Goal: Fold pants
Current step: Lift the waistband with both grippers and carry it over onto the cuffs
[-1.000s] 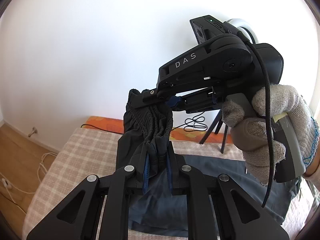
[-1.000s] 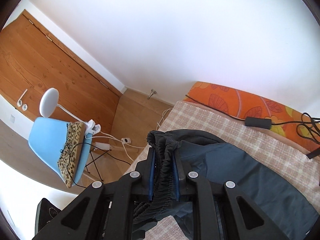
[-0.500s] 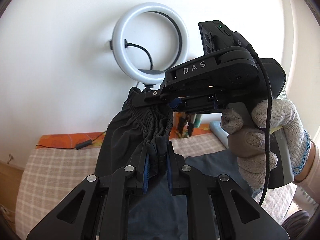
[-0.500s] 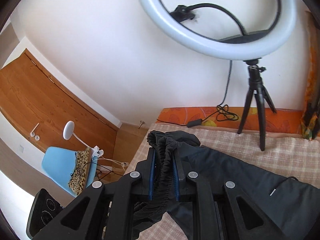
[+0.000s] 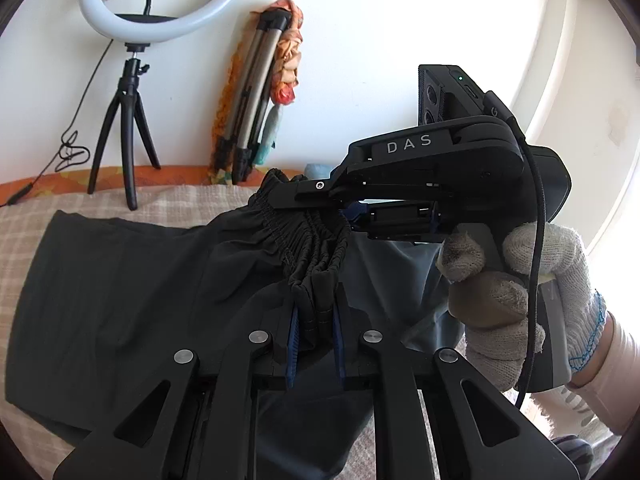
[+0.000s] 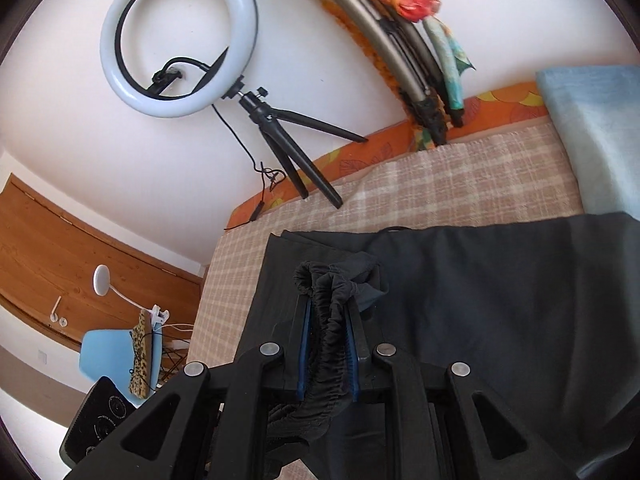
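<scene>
Dark pants [image 5: 120,280] lie partly spread over the plaid bed cover [image 5: 24,232]. My left gripper [image 5: 316,308] is shut on the gathered elastic waistband [image 5: 320,248], which bunches between its blue pads. Just beyond it, a gloved hand [image 5: 512,304] holds my right gripper [image 5: 308,210], whose jaws clamp the same waistband a little further along. In the right wrist view, the right gripper [image 6: 328,308] pinches the waistband [image 6: 332,280] above the flat pants [image 6: 500,300]. The waistband is lifted slightly off the fabric below it.
A ring light [image 6: 178,40] on a small black tripod [image 6: 296,152] stands at the far edge of the bed [image 6: 440,184]. A folded tripod with a scarf [image 5: 260,92] leans on the wall. A light blue cloth [image 6: 600,132] lies far right. A blue chair [image 6: 108,356] stands on the floor, left.
Both grippers swung sideways across the bed and came lower, carrying the waistband with them. The ring light and leaning tripod came into view. Both grips stayed the same.
</scene>
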`<state>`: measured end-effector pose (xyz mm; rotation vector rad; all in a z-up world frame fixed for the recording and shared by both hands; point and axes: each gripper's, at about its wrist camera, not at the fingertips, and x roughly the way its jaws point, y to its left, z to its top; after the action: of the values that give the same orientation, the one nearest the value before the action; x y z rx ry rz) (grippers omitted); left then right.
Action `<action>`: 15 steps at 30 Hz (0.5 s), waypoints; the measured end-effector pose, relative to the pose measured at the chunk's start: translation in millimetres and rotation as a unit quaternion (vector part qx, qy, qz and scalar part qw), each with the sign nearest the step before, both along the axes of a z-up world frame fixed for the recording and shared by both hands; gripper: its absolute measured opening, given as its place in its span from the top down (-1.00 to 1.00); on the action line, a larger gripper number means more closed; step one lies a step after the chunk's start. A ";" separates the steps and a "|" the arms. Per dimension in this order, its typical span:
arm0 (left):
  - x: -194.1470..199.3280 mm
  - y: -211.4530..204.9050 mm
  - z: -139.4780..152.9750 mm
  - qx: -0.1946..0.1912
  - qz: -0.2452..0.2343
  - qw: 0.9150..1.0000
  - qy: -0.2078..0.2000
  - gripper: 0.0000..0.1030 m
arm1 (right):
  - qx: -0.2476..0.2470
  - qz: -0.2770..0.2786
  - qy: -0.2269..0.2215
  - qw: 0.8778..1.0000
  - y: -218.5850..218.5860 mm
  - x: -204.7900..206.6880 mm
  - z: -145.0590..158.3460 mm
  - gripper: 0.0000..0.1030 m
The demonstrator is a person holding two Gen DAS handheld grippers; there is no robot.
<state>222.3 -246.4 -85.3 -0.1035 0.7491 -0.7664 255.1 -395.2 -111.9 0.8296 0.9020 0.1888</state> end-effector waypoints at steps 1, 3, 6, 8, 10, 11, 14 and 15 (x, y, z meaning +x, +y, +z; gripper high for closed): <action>-2.0 -7.9 -5.2 0.005 -0.003 1.000 0.006 0.76 | -0.001 -0.001 0.005 1.000 -4.4 -4.5 -7.1 0.73; -1.8 -23.0 -15.8 0.026 -0.009 1.000 0.005 0.76 | -0.009 -0.002 0.020 1.000 -11.7 -12.4 -21.2 0.65; -2.1 -40.8 -32.1 0.059 -0.015 0.998 0.000 0.76 | -0.013 -0.007 0.039 0.999 -23.1 -21.2 -37.3 0.31; -1.8 -45.0 -41.4 0.066 -0.014 0.998 0.006 0.76 | -0.019 -0.014 0.055 0.998 -29.0 -25.7 -43.8 0.07; -2.8 -47.1 -45.8 0.069 -0.014 0.997 0.010 0.76 | 0.002 -0.013 0.059 0.998 -34.1 -30.3 -50.3 0.07; -5.7 -48.5 -47.8 0.071 -0.015 0.997 0.009 0.76 | 0.006 -0.012 0.066 0.998 -35.4 -31.6 -53.5 0.07; -10.0 -51.0 -52.7 0.079 -0.015 0.997 0.003 0.76 | 0.021 -0.008 0.085 0.996 -35.0 -34.8 -63.4 0.06; -12.0 -53.1 -53.4 0.085 -0.016 0.996 -0.002 0.76 | 0.028 -0.004 0.091 0.995 -33.5 -35.1 -66.5 0.06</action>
<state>210.3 -299.5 -138.6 0.0635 0.8109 -0.7304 220.0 -428.8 -178.5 0.9132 1.0677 0.1329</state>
